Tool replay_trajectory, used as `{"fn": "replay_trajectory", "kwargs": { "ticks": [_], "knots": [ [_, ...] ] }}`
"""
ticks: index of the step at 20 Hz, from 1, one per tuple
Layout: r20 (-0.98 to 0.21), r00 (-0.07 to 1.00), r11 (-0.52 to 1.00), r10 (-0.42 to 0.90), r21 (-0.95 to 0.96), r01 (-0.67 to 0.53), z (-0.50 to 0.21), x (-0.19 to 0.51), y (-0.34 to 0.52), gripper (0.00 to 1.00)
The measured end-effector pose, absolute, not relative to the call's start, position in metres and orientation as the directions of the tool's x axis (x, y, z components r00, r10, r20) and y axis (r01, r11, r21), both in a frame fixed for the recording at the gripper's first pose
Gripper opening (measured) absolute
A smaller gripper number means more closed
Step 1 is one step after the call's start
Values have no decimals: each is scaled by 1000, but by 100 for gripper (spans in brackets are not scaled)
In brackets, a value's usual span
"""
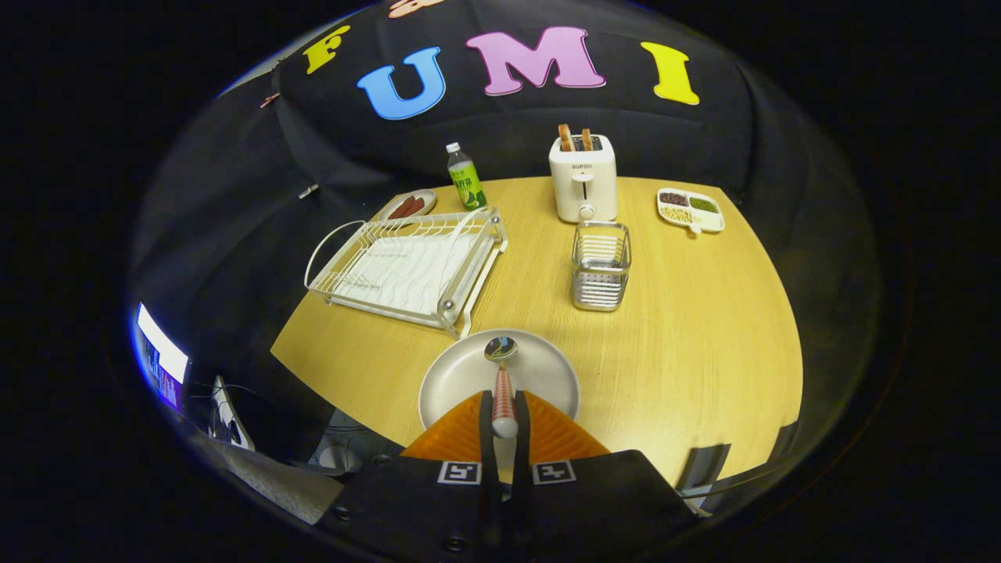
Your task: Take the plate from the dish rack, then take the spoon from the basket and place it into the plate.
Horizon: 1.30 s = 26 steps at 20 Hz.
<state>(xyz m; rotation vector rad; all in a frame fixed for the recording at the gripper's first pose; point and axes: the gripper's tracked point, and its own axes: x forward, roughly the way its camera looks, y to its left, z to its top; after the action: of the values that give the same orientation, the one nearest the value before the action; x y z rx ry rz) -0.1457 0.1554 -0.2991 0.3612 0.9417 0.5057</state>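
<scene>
The tongs sit nearest, their two orange fingers drawn close together and clenched on the red-and-white striped handle of the spoon; both fingers press the handle from either side; the spoon points forward from between them, its shiny bowl resting just ahead of the fingertips, over the middle of the plate. The plate is round and pale, lying flat on the wooden surface directly beneath and ahead of the tongs, close to the near edge of the surface; whether the spoon's bowl touches the plate or hangs a little above it I cannot tell.

Just beyond the plate, to the left, stands the white wire dish rack on its drain tray, its near corner almost at the plate's rim; its slots hold no dishes. Beyond the plate to the right, apart from the rack, stands the metal mesh basket, upright and square.

Farther back, straight behind the basket, is a white toaster with two slices of toast standing up in its slots; to the right of it lies a white divided dish with dark, green and yellowish fillings in its compartments; left of the toaster stands a green-labelled bottle with a white cap, and beside that, behind the rack, a small plate with reddish sausages at the far left edge of the surface.
</scene>
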Motion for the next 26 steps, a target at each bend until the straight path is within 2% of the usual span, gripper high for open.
{"fn": "replay_trajectory", "kwargs": {
  "ticks": [7,13,22,23,25,26],
  "knots": [
    [-694,447,825,564,501,-263,-330,-153,187,9],
    [-737,424,850,526,468,-240,-352,-162,178,18],
    [-757,413,862,506,461,-210,-364,-166,172,21],
    [-756,417,863,504,463,-204,-365,-164,171,24],
    [-756,428,867,496,457,-198,-364,-162,168,38],
    [-758,432,871,489,451,-196,-365,-161,166,50]
  ]
}}
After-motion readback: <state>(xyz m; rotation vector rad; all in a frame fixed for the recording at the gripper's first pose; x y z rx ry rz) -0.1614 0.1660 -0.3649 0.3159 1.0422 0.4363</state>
